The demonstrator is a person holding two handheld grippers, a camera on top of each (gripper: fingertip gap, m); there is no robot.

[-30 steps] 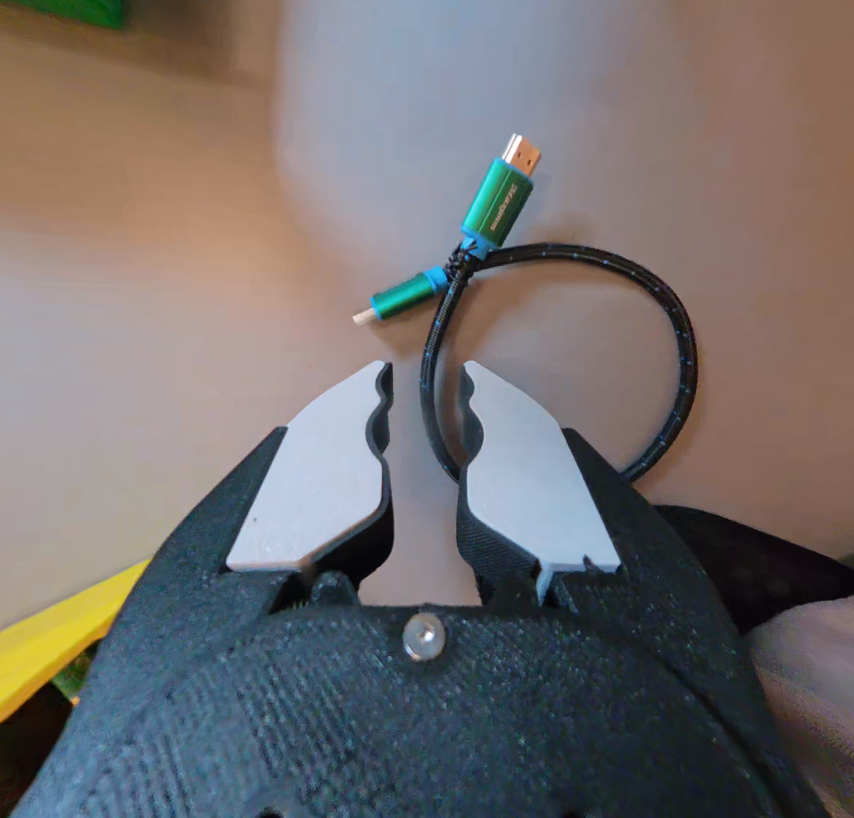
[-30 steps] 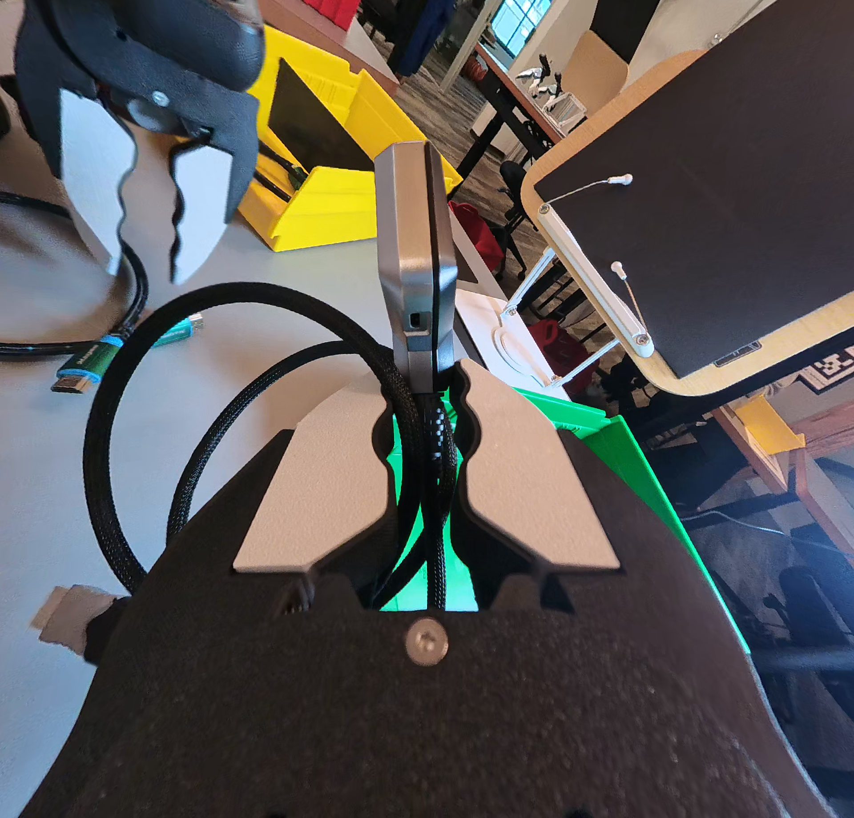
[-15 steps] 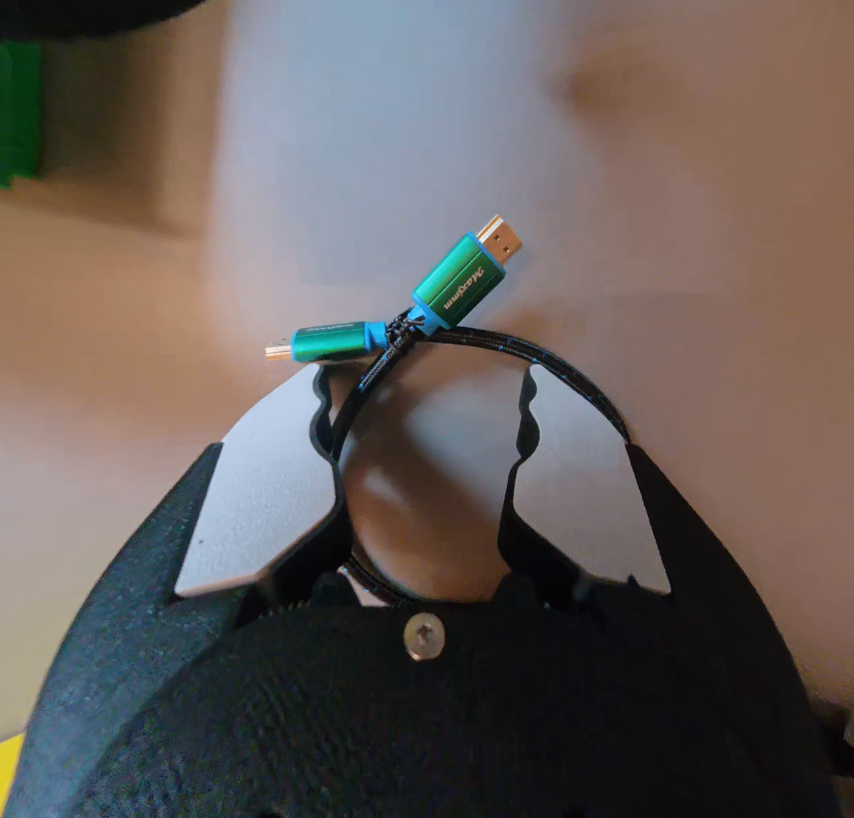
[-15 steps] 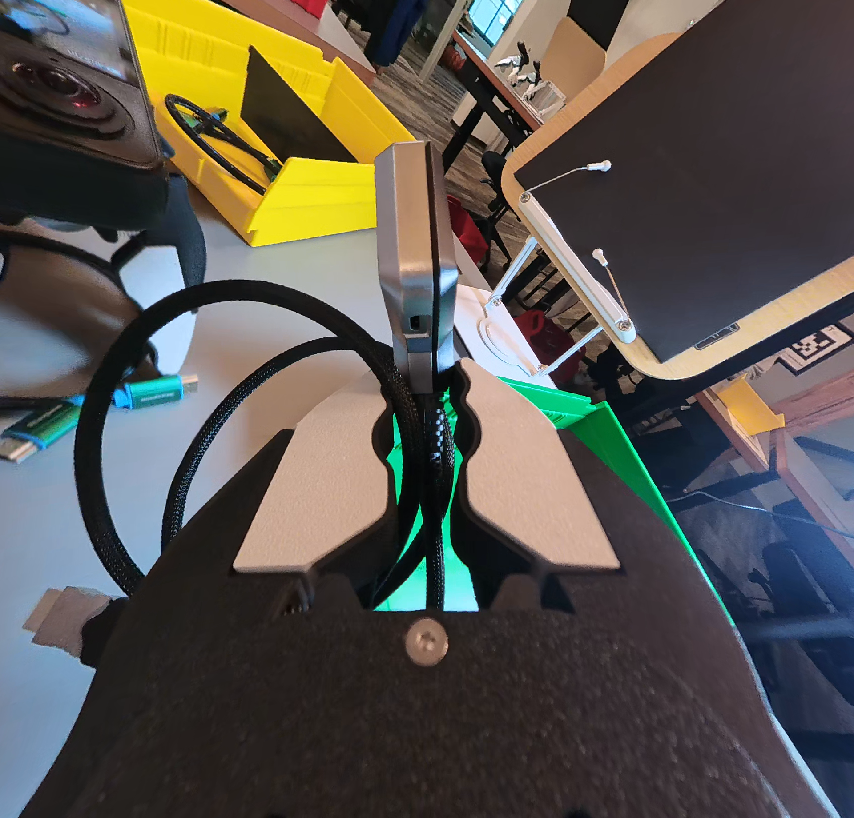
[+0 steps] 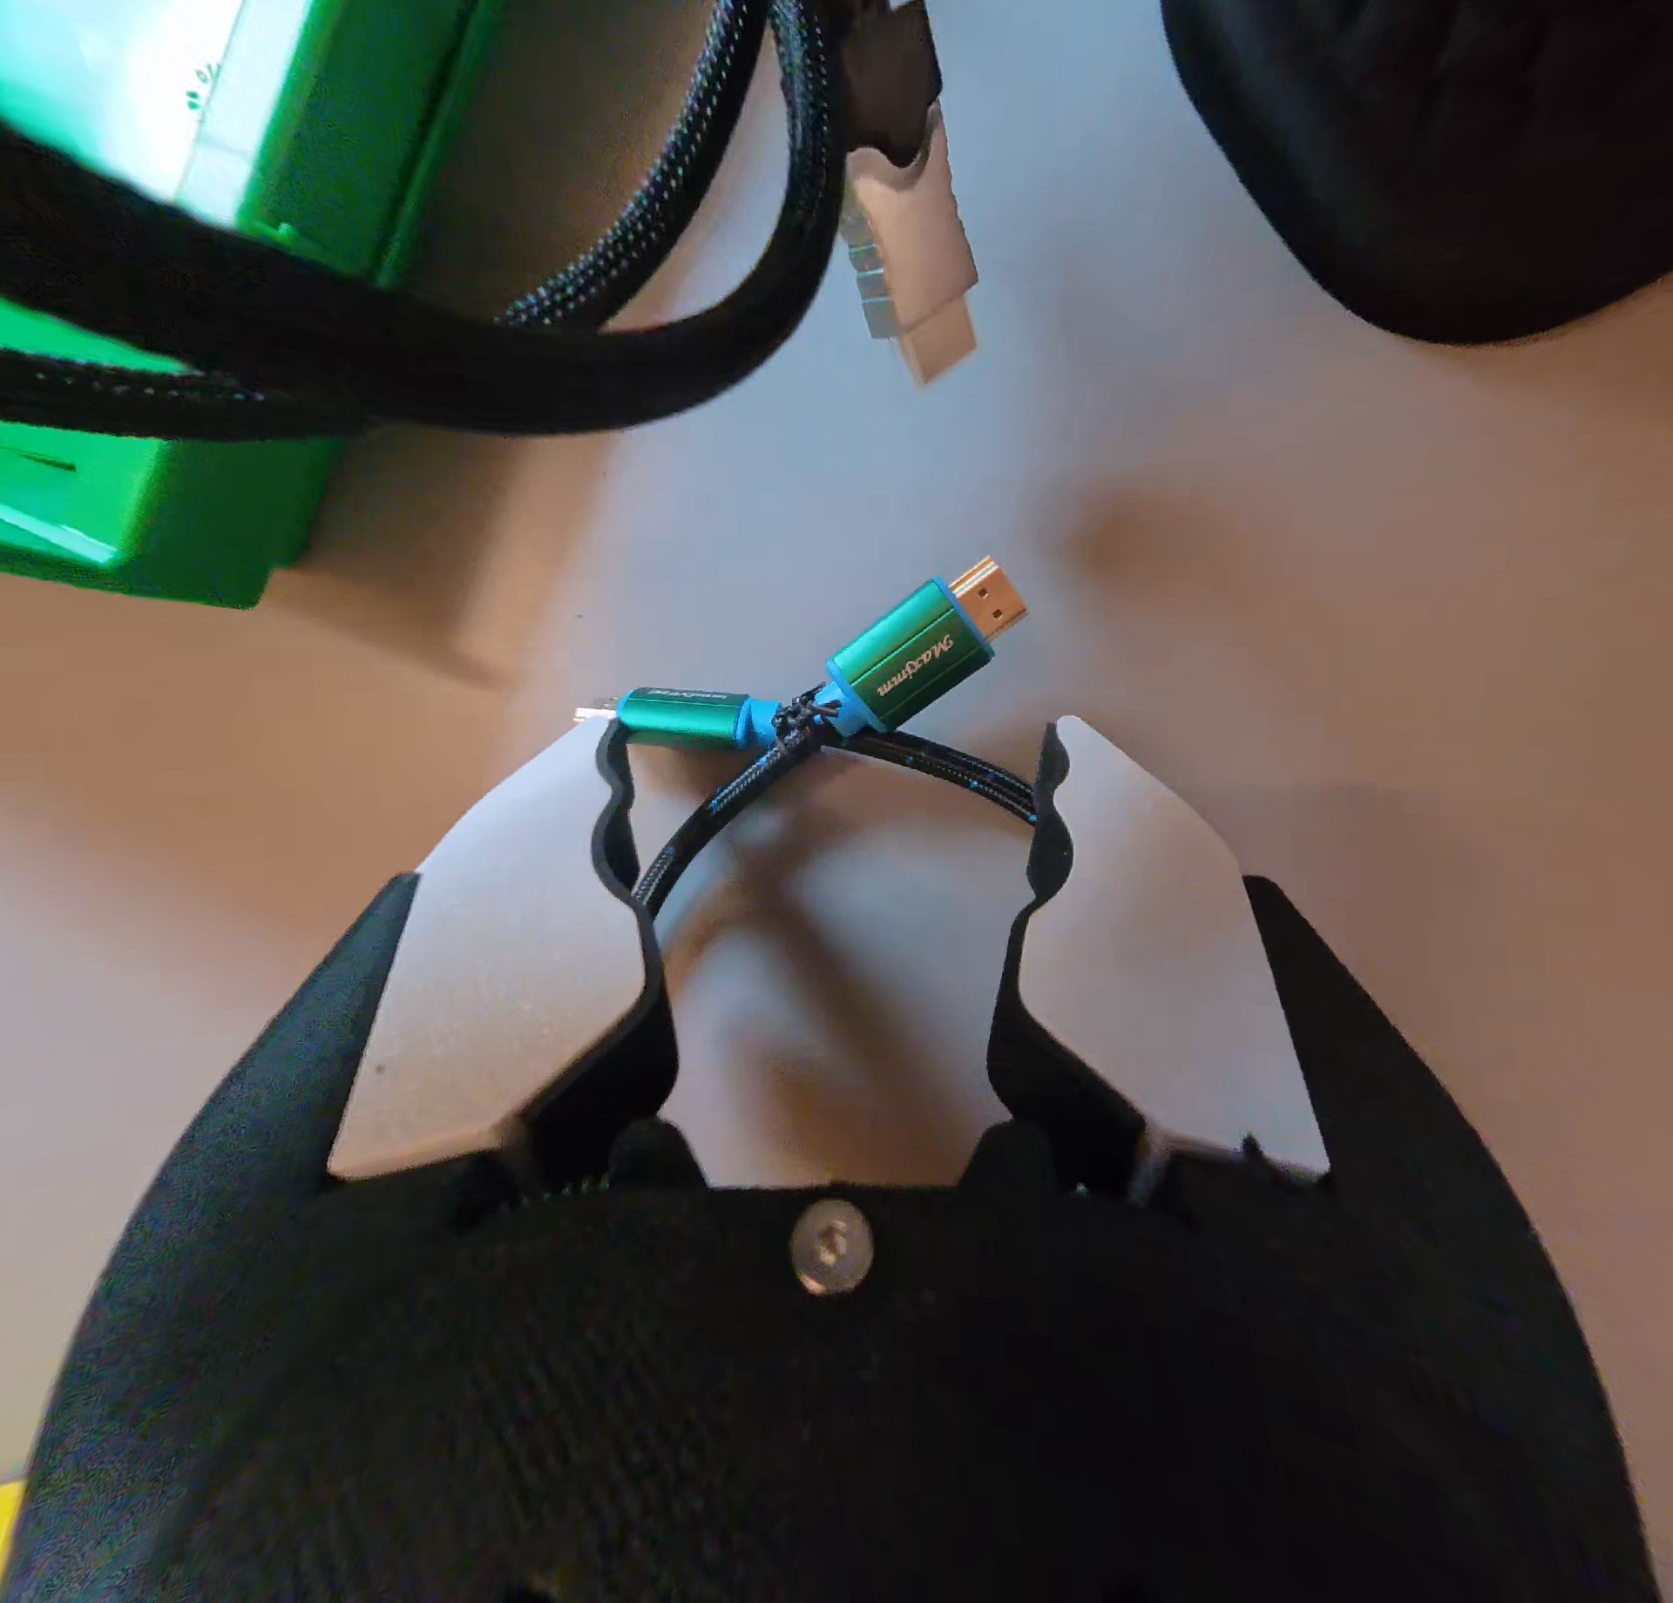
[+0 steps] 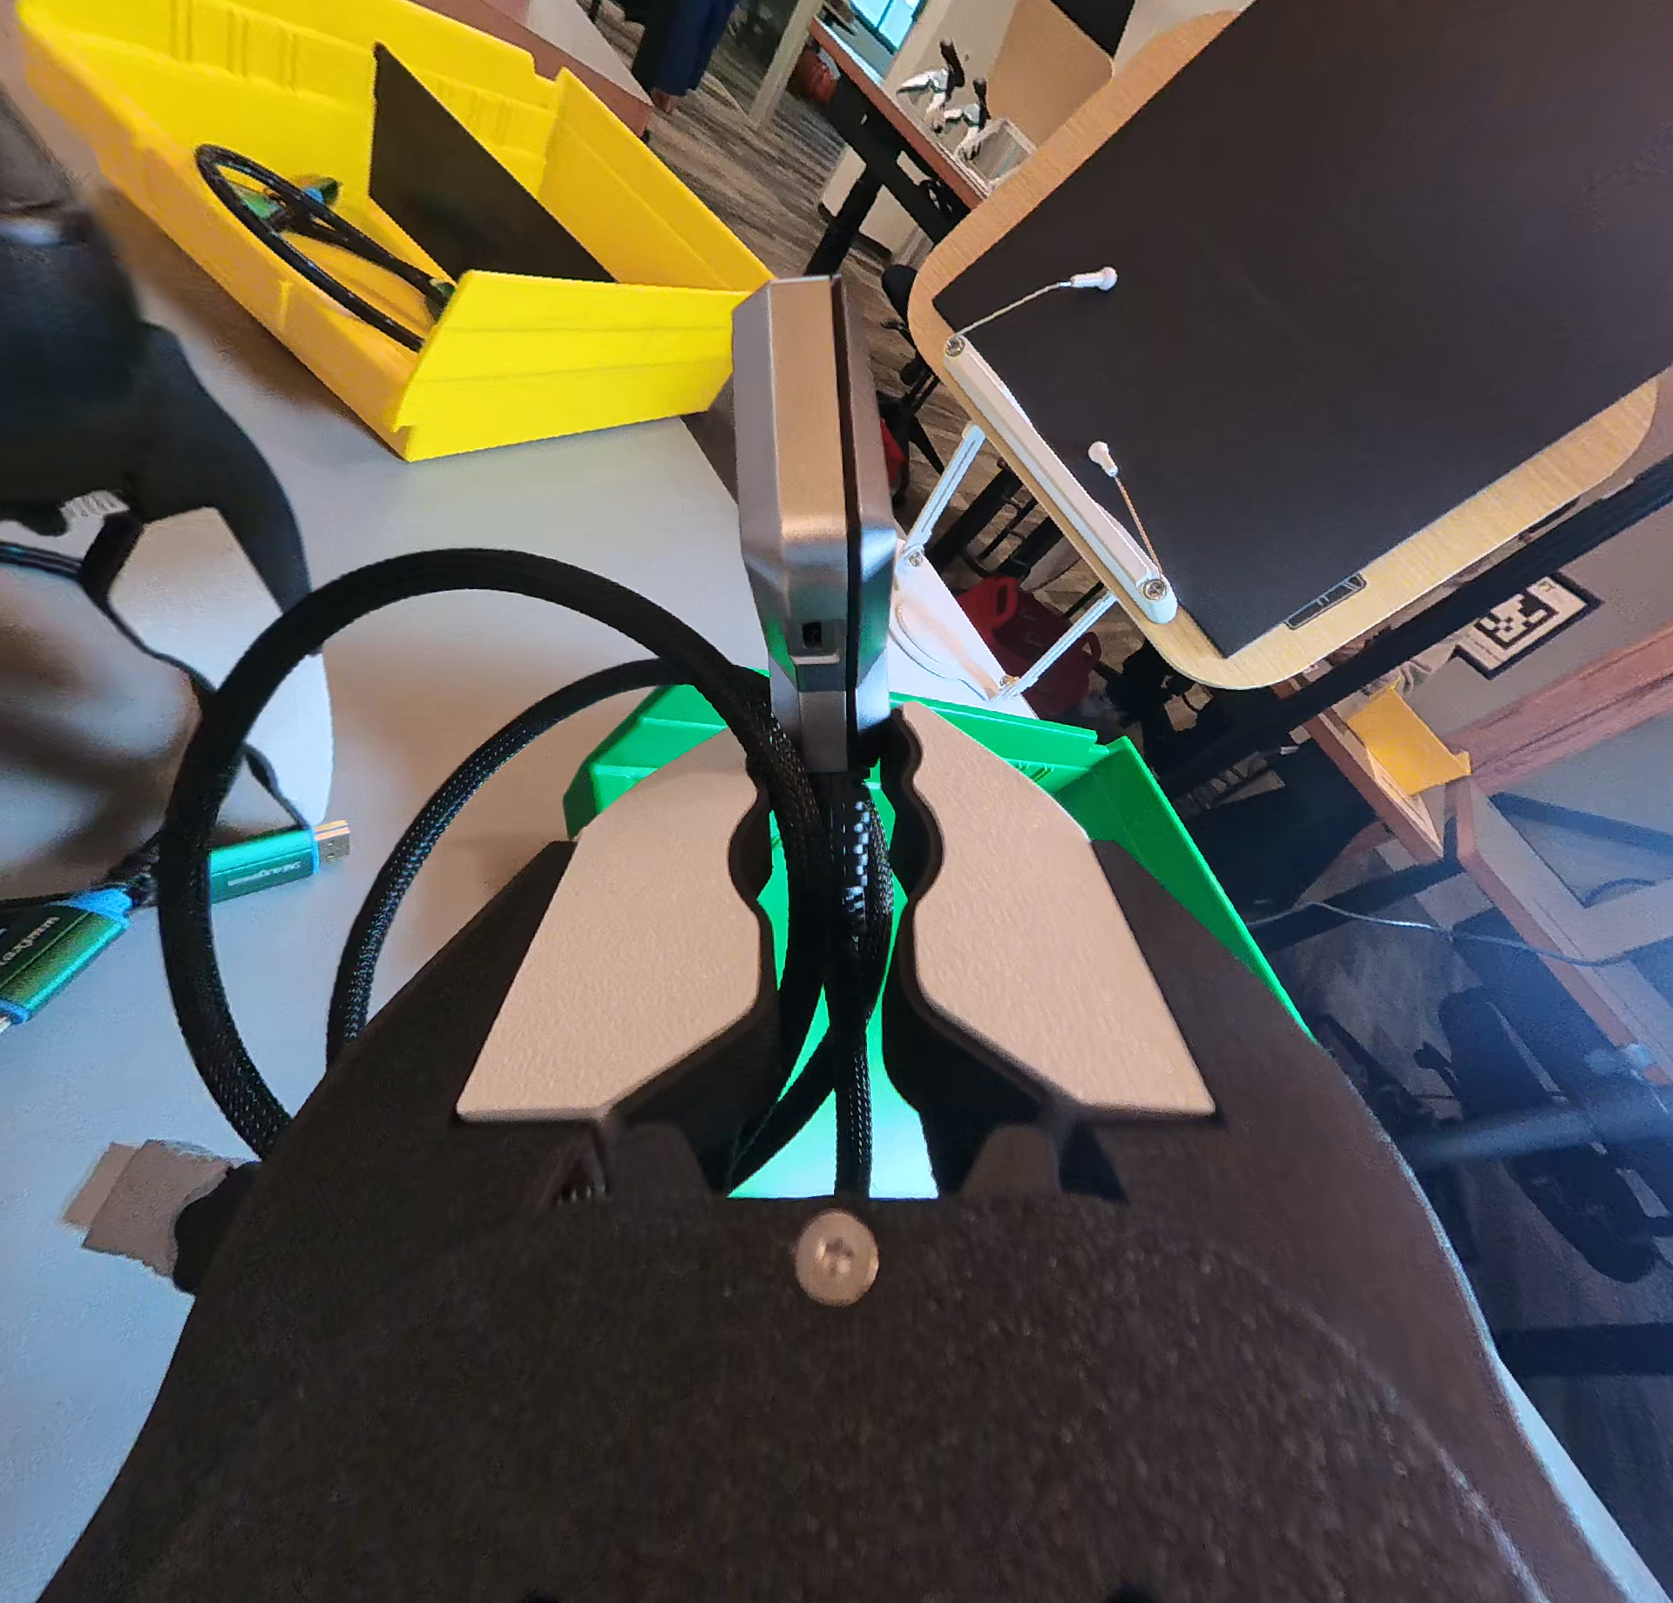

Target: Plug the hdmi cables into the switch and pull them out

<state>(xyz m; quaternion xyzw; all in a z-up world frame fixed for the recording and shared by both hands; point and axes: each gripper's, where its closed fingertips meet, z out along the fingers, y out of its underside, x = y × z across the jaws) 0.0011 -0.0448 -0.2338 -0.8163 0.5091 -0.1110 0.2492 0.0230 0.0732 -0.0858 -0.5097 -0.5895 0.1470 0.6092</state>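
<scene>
My left gripper (image 5: 833, 740) is open, low over the table. Its fingers straddle the loop of a thin black HDMI cable (image 5: 941, 768) with two green plugs. One plug (image 5: 910, 665) has a gold tip and lies just beyond the fingertips. The other plug (image 5: 681, 716) touches the left fingertip. My right gripper (image 6: 828, 749) is shut on the lower end of the grey switch (image 6: 801, 491) and holds it upright. Thick black braided cables (image 6: 453, 577) run from the switch between the fingers and loop left. Their loose grey plug (image 5: 914, 265) hangs above the table.
A green bin (image 5: 208, 510) stands left of the thin cable; it also shows under my right gripper (image 6: 1141, 826). A yellow bin (image 6: 561, 356) at the back holds another coiled cable (image 6: 299, 229). A black-topped table (image 6: 1358, 247) stands beyond the table's edge on the right.
My left gripper has opened wider and moved forward and down over the green-plugged cable. My right gripper keeps its hold on the switch and has shifted a little.
</scene>
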